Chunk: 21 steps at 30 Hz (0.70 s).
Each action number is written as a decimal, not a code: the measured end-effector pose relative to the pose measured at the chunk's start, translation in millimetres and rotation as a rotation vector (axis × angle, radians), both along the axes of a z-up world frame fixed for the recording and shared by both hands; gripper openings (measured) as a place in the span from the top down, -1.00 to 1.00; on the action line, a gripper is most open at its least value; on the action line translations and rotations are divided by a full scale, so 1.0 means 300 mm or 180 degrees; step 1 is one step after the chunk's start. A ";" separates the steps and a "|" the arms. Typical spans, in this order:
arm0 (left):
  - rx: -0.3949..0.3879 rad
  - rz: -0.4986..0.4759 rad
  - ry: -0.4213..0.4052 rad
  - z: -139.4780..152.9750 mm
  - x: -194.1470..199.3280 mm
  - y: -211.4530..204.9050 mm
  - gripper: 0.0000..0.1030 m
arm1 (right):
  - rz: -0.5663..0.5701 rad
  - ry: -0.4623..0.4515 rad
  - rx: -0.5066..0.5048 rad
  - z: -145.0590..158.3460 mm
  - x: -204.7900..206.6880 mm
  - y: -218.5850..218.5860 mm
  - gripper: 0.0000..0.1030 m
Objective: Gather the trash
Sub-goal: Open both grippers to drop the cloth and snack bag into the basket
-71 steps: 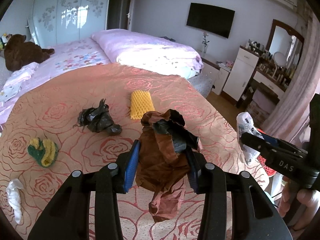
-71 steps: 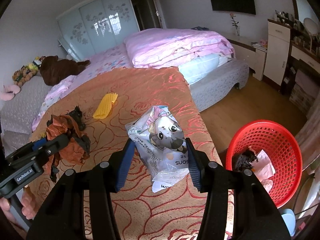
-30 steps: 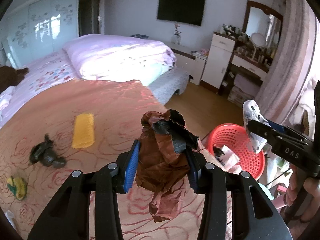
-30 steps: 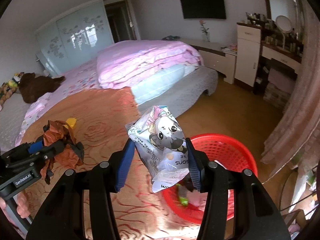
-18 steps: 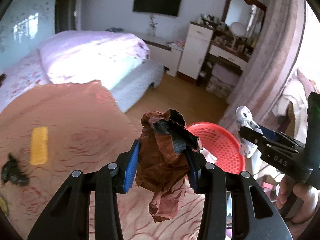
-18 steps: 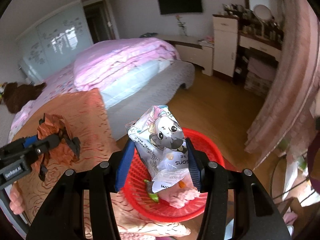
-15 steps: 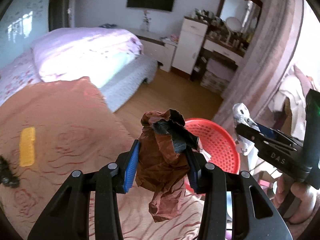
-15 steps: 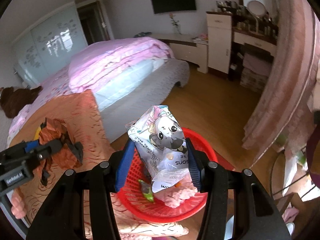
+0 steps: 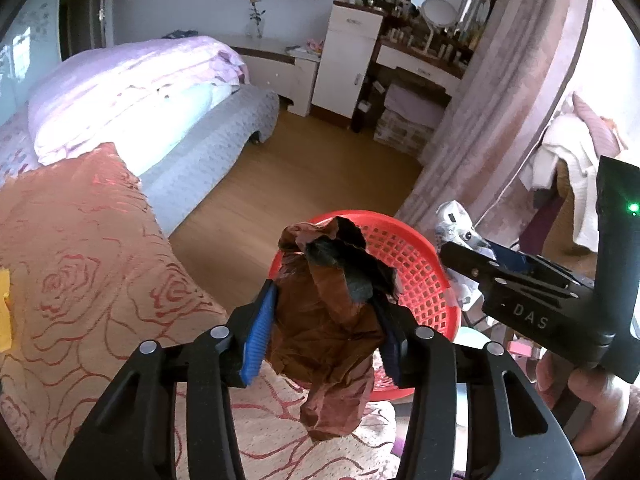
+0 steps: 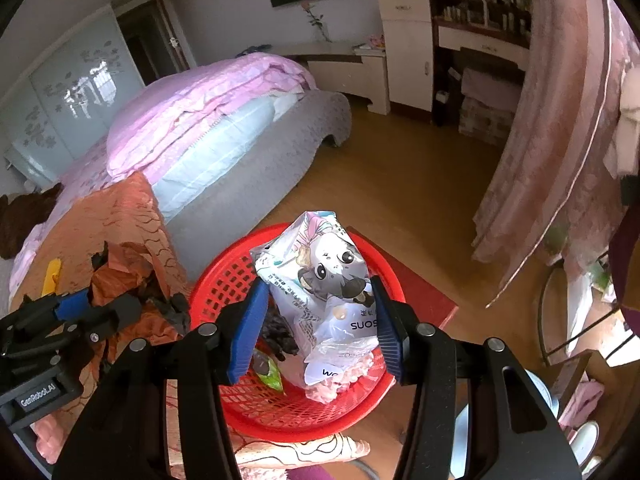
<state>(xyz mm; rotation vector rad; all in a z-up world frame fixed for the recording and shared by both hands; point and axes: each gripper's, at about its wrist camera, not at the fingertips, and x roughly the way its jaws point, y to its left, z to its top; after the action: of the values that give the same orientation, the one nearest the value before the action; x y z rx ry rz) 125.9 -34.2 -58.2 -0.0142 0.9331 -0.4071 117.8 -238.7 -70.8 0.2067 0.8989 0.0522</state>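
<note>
My left gripper (image 9: 324, 340) is shut on a crumpled brown and black wrapper (image 9: 328, 332), held above the near rim of the red basket (image 9: 404, 256). My right gripper (image 10: 316, 336) is shut on a white snack bag with a cartoon cat (image 10: 320, 288), held over the red basket (image 10: 304, 412). The basket holds dark trash, a green wrapper (image 10: 272, 372) and pink pieces. The left gripper with its wrapper also shows in the right wrist view (image 10: 116, 300). The right gripper with its bag also shows in the left wrist view (image 9: 476, 260).
The orange rose-patterned cover (image 9: 80, 248) lies at the left with a yellow item (image 9: 4, 312) on it. A bed with pink bedding (image 10: 200, 108), a wooden floor (image 10: 400, 176), a dresser (image 9: 344, 64) and a pink curtain (image 10: 560, 140) surround the basket.
Both grippers have swung right, away from the cover, and moved toward the red basket. The snack bag now hangs over the basket. Both stay shut on their trash.
</note>
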 end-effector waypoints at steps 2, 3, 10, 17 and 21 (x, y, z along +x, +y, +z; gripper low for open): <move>-0.0029 0.0000 0.0032 -0.009 0.003 0.002 -0.03 | -0.0028 0.0020 0.0007 -0.005 0.003 -0.005 -0.01; -0.0054 0.0011 0.0041 -0.012 0.003 0.005 -0.08 | -0.0051 0.0022 0.0013 -0.006 0.004 -0.009 -0.07; -0.0094 0.0056 -0.0005 -0.008 -0.014 0.014 -0.29 | -0.0092 0.0009 0.0023 -0.003 -0.001 -0.011 -0.18; -0.0105 0.0233 -0.0056 0.008 -0.031 0.069 -0.31 | -0.0085 -0.0009 -0.0004 -0.001 -0.006 -0.013 -0.18; -0.0100 0.0397 -0.0087 0.015 -0.042 0.116 -0.31 | -0.0056 -0.0047 -0.0044 0.002 -0.011 0.003 -0.18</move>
<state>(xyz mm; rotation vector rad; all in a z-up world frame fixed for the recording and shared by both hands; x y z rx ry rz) 113.2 0.6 -53.6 -0.0948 0.8939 -0.3057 114.5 -237.7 -70.3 0.2011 0.8824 0.0312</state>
